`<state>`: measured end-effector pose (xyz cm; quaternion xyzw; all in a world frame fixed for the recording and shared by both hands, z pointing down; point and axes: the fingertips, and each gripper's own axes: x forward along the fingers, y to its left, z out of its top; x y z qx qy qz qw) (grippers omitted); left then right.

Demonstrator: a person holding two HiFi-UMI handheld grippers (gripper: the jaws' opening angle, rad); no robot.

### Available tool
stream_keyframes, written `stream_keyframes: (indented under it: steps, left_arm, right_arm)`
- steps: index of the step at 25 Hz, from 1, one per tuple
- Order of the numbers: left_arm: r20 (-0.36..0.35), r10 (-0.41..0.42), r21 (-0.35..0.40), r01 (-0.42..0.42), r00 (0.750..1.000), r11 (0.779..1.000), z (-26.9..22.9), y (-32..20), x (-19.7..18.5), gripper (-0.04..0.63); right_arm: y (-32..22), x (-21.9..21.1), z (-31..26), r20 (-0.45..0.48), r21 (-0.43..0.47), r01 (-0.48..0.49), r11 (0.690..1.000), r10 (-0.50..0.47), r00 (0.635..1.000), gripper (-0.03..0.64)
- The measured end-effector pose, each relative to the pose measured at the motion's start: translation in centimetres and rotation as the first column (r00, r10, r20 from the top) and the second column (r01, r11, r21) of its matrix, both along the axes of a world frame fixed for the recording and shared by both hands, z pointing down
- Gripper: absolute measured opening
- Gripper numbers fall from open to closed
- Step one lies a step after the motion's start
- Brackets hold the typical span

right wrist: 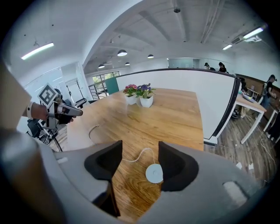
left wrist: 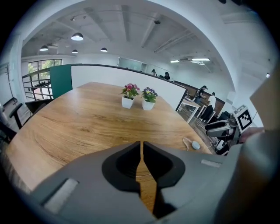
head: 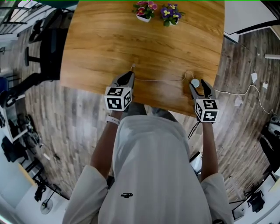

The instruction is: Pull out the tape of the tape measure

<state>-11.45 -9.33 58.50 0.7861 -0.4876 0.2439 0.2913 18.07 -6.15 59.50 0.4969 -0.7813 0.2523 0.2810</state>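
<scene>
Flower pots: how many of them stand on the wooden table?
2. Both stand side by side at the table's far edge: the pink-flowered pot on the left, the purple-flowered pot on the right. No others seem hidden.

Two claws [head: 131, 73] [head: 200, 85], two flowerpots [head: 144, 10] [head: 170, 14], one tape measure [head: 195, 82]

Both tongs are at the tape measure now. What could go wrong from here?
1. The right tongs stand open around the case, not clamping it; it may slide when the tape is pulled.
2. The left tongs are shut, but the thin tape may not be pinched and could slip.
</scene>
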Motion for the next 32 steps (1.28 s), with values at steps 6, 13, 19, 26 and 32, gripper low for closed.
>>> stream_keyframes:
  steps: [6, 13, 19, 26, 32]
  left_arm:
    - [-0.038, 0.010, 0.019, -0.010, 0.999, 1.000, -2.4, -0.1, 1.0, 0.017]
    - [-0.050, 0.020, 0.093, -0.015, 0.999, 0.996, -7.0, -0.6, 1.9, 0.017]
    - [-0.028, 0.030, 0.164, -0.025, 0.999, 0.986, -11.1, -0.9, 2.2, 0.017]
    - [-0.042, 0.047, 0.254, -0.035, 0.998, 0.967, -15.8, -1.4, 2.5, 0.017]
    - [-0.056, 0.067, 0.349, -0.043, 0.996, 0.936, -20.1, -1.8, 2.9, 0.017]
  right_arm:
    - [-1.2, 0.3, -4.7, 0.041, 0.129, -0.048, 0.990, 0.044, 0.998, 0.207]
    - [-1.8, 0.5, -10.0, 0.109, 0.219, -0.097, 0.971, 0.075, 0.991, 0.192]
    - [-1.5, 0.3, -13.5, 0.133, 0.283, -0.101, 0.954, 0.066, 0.989, 0.161]
    - [-1.3, 0.6, -17.4, 0.117, 0.368, -0.091, 0.925, 0.051, 0.992, 0.127]
    - [-0.9, 1.4, -21.6, 0.129, 0.447, -0.117, 0.887, 0.066, 0.989, 0.070]
